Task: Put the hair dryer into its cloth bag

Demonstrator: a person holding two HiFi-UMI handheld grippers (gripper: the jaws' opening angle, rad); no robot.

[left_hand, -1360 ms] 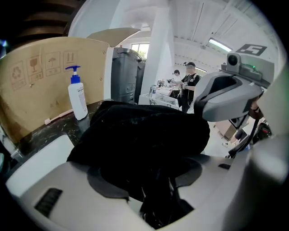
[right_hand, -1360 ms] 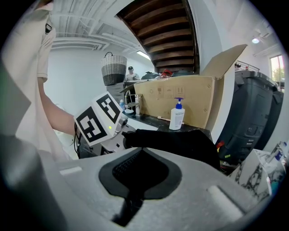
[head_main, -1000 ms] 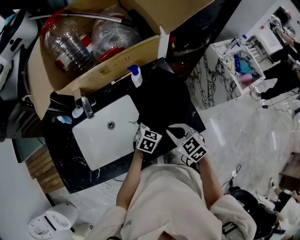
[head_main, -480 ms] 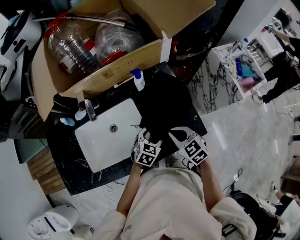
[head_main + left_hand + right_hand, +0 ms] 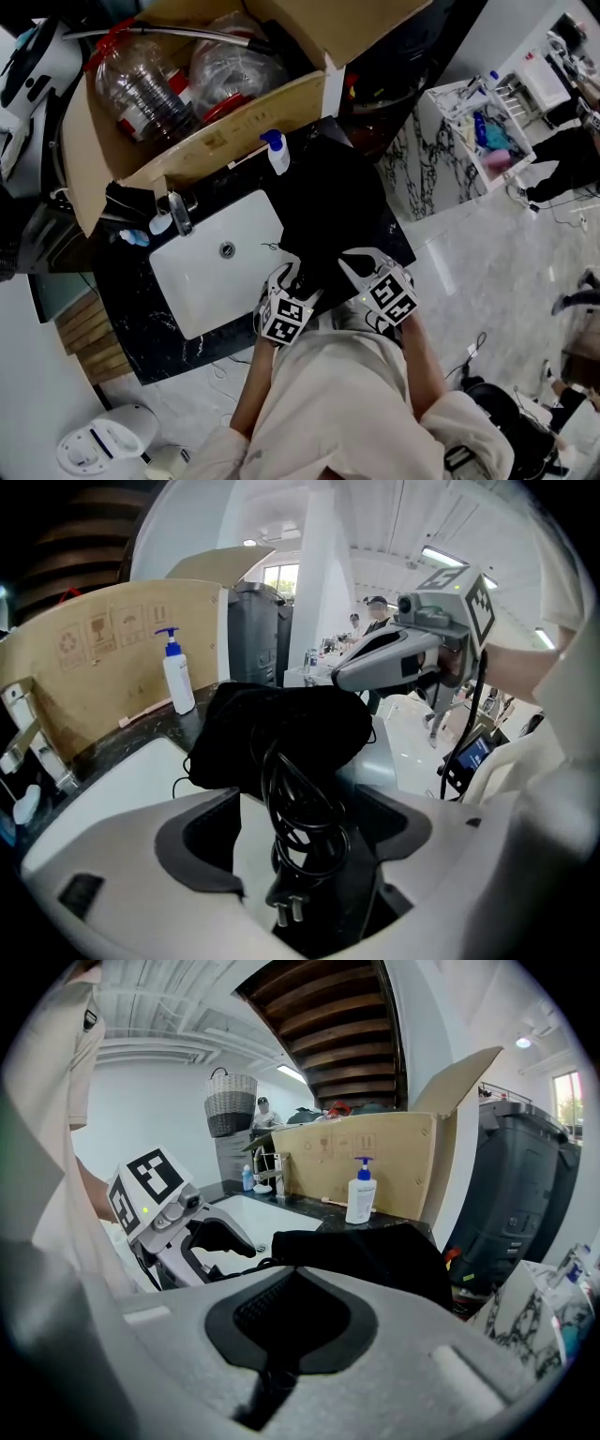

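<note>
Counter edges: the black stone counter is being bounded on the near side by the person's body and on the far side by a cardboard box.
Open room: pale floor is being shown past the counter's right edge. A white sink is being shown just left of the bag.
Obstacle: a pump bottle is being kept upright against the box wall, well apart from both grippers.
Cloth bag: the black cloth bag is being rested on the counter just right of the sink, with its mouth toward the person.
Hair dryer: only its coiled cord and plug are being shown, trailing out of the bag's mouth. The body cannot be told apart from the black cloth.
Left gripper: the left gripper is being held wide open, its jaws having just been opening. The cord coil is lying between them, and neither pad is pressing on it.
Right gripper: the right gripper is being held closed on a dark fold at the bag's near edge.
Box contents: clear plastic bottles with red fittings are being stored inside the box.
</note>
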